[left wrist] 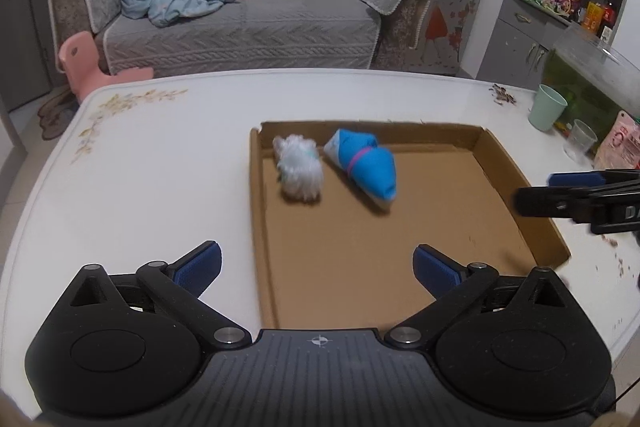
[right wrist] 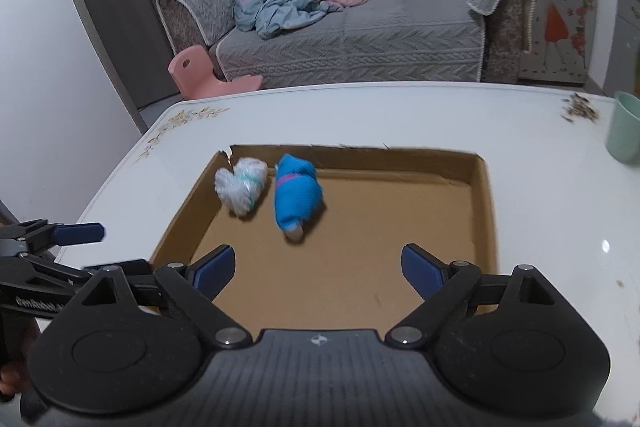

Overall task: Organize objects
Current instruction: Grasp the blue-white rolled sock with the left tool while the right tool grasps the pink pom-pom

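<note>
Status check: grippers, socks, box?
Left gripper open, empty. Right gripper open, empty. White sock roll and blue sock roll side by side in cardboard box. Nothing in the way.

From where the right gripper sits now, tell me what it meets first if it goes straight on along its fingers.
Probably the blue rolled sock, which lies ahead between the open fingers of the right gripper in the cardboard tray. Depth is unclear; held high, it could pass over the sock.
</note>
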{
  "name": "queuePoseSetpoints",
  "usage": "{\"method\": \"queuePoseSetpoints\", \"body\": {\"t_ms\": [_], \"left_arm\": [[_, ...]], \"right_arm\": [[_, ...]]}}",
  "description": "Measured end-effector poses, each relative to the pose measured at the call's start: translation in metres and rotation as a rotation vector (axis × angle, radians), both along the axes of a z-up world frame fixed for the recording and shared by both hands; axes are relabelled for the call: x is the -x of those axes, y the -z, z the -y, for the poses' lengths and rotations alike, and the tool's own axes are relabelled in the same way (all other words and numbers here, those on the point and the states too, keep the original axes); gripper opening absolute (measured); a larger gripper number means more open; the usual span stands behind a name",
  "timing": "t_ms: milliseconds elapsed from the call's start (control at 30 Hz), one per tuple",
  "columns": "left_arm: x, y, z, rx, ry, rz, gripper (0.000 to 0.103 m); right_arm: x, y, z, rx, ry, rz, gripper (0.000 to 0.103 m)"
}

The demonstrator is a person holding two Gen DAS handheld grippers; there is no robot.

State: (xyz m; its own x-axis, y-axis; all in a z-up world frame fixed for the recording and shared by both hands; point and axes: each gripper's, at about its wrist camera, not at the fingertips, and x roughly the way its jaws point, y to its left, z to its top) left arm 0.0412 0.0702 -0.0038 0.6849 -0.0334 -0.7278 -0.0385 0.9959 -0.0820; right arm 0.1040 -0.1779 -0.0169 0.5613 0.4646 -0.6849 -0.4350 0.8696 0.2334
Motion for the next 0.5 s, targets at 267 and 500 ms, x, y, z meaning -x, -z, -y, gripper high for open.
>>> {"method": "queuePoseSetpoints", "body": {"t_ms": [267, 500], "left_arm": [[0.07, 0.023, -0.011, 0.057, -0.075, -0.008, 0.102], [0.109, 0.049, -0.009, 0.087, -0.105, -0.015, 0.102]], "right_arm": [[0.047, 0.018, 0.04, -0.017, 0.052, 0.055, 0.092], [0.068, 0.047, 0.058, -0.027, 0.042, 0.064, 0.092]]}}
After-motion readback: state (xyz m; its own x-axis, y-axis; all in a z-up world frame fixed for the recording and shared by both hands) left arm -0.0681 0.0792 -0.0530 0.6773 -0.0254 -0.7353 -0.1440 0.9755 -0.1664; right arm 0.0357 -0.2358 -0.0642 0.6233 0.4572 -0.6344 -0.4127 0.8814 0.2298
